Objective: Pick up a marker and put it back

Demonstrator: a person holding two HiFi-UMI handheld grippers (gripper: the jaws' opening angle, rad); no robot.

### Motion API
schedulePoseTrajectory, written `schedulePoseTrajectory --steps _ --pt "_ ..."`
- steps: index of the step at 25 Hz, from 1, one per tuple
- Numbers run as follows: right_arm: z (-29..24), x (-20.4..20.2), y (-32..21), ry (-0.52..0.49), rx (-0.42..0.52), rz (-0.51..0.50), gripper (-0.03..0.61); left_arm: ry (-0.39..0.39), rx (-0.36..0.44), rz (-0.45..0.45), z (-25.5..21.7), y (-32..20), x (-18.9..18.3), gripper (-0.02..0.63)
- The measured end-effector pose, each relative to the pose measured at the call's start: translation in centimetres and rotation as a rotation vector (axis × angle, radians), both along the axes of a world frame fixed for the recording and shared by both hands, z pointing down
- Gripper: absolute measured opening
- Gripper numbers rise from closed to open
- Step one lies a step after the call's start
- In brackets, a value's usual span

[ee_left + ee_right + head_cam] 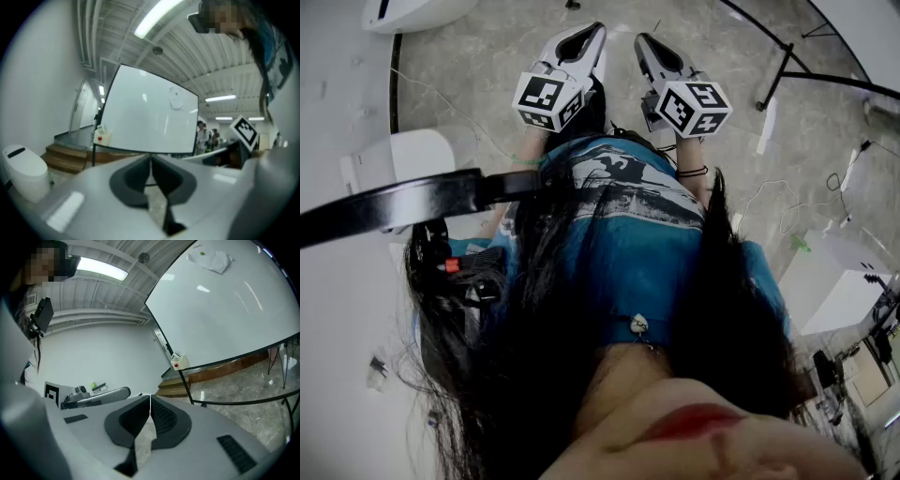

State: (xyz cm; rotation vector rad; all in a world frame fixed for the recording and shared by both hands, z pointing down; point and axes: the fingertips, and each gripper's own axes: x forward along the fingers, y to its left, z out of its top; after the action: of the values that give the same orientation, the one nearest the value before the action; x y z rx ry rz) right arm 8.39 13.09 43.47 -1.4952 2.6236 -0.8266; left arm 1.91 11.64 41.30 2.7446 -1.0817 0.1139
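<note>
No marker shows in any view. In the head view both grippers are held out in front of the person's body, above a grey stone floor. My left gripper (592, 30) is shut with nothing between its dark pads (151, 158). My right gripper (643, 41) is likewise shut and holds nothing (150, 397). A large whiteboard (150, 112) on a black frame stands ahead of both grippers and some way off (225, 310). A small white box with a red dot (101, 137) sits at the board's lower left corner (179, 363).
The whiteboard's black legs (787, 66) cross the floor at the upper right. Wooden steps (65, 157) lie behind the board by the wall. A white rounded unit (23, 168) stands at the left. People (202, 136) stand far off. A white table (834, 291) is at the right.
</note>
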Motion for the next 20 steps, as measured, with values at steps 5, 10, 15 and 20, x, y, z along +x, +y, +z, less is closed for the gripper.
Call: schedulePoseTrajectory --steps 5,10,15,20 --pt "-1.7 -1.8 -7.9 -0.014 0.010 -0.007 0.012 -0.008 0.019 0.002 -2.0 -8.0 -1.8 0.002" --pt "-2.5 -5.0 -16.1 -0.011 0.018 -0.015 0.012 0.006 0.036 0.005 -3.0 -16.8 -4.9 0.002" --pt "-2.2 -7.0 -22.4 0.004 0.016 0.006 0.012 0.020 0.022 0.005 -2.2 -23.1 -7.6 0.002" --pt "-1.8 -8.4 -25.1 0.045 -0.002 -0.008 0.012 0.031 -0.014 -0.009 -1.2 -26.1 -9.3 0.002"
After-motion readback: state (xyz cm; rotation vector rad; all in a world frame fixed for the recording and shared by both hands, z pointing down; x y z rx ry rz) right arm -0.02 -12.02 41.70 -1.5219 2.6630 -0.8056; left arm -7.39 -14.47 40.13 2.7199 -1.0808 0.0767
